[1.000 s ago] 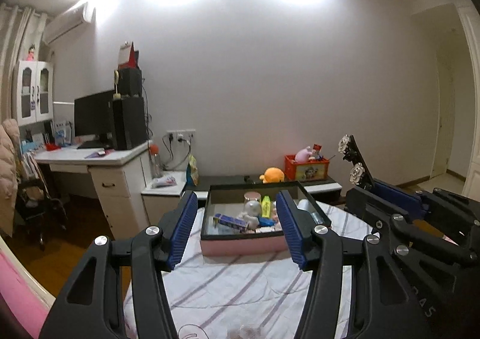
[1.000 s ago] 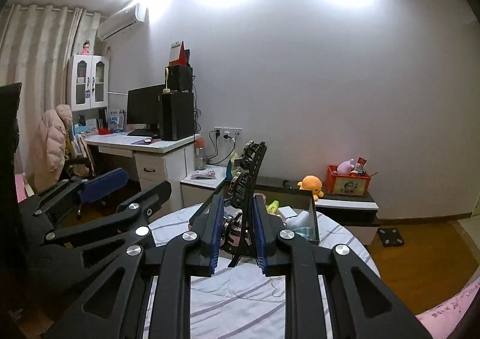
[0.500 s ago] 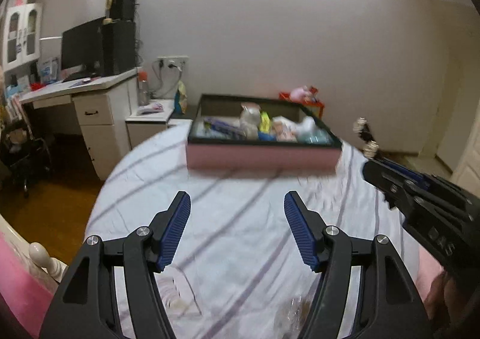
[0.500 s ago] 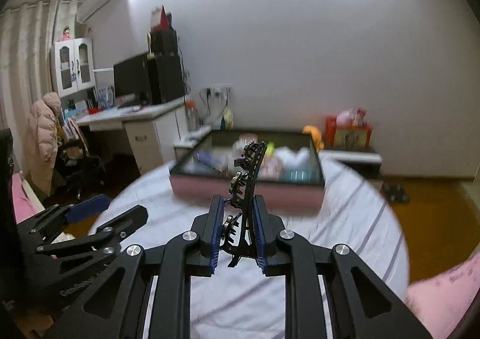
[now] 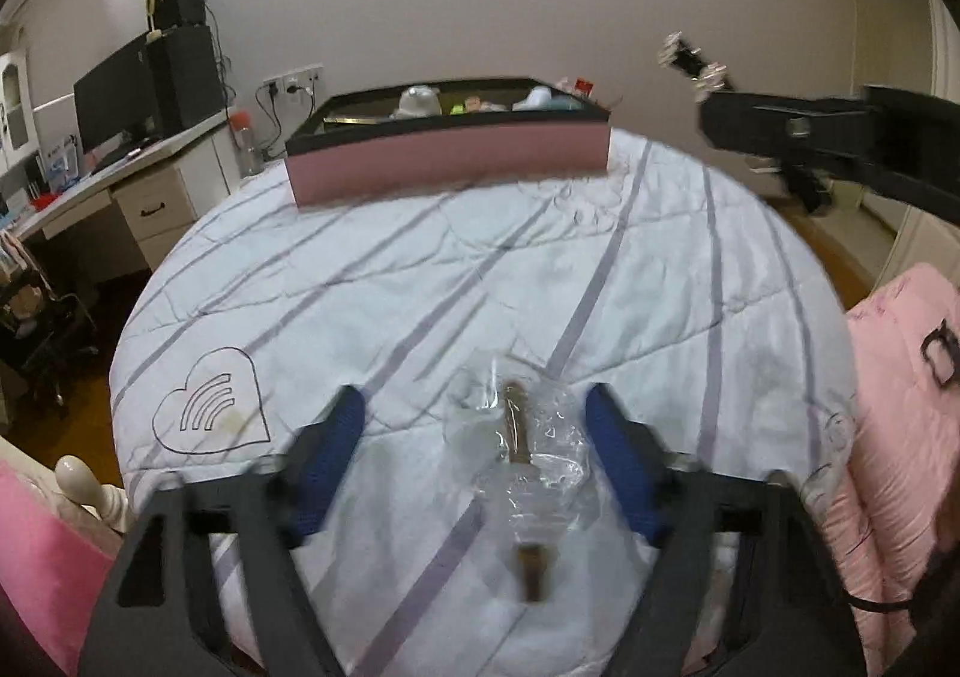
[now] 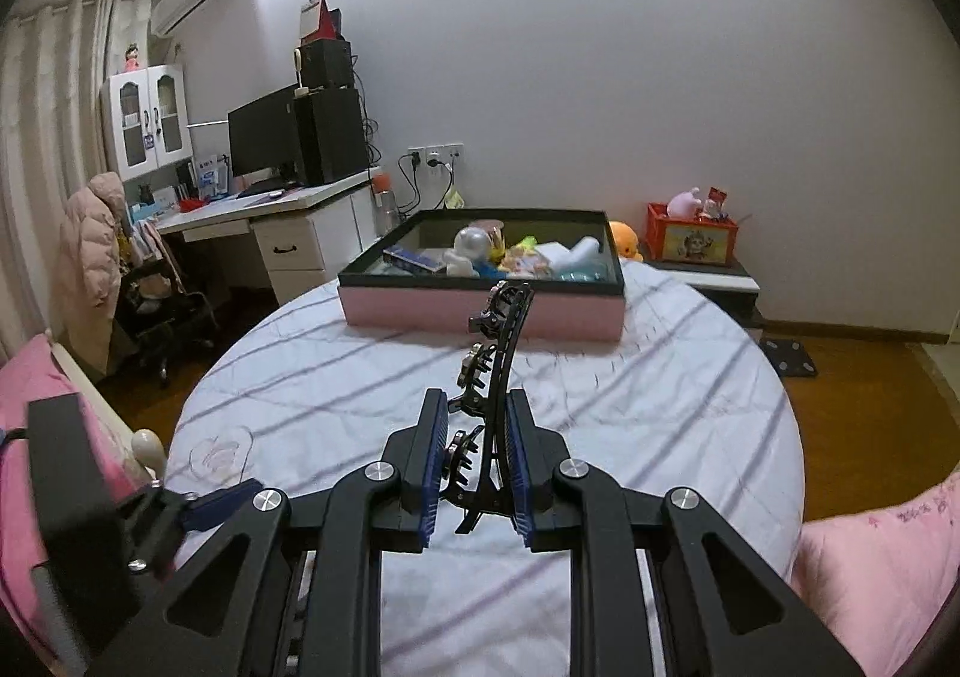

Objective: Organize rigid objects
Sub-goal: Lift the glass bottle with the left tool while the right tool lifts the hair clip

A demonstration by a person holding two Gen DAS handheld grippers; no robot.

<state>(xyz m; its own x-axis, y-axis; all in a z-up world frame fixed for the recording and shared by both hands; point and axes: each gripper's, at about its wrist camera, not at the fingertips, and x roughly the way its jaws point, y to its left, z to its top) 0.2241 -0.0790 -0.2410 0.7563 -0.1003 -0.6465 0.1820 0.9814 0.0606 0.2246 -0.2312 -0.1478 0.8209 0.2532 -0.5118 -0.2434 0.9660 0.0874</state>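
Left hand-held gripper (image 5: pixel 474 431) spread wide around clear-wrapped brown stick (image 5: pixel 521 440) at lower centre, right hand-held gripper (image 6: pixel 477 452) clamping black hair clip (image 6: pixel 495 371), no legible writing

No lettering can be read anywhere; the print on the pink pillow (image 6: pixel 894 521) is too blurred

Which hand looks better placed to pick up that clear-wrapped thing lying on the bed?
Left. The left gripper is open with the clear-wrapped item between its fingers; the right gripper already clamps a black hair clip.

Left tongs (image 5: pixel 474 425) agape around clear-wrapped brown stick (image 5: pixel 521 455) on striped bedsheet (image 5: pixel 420 281).
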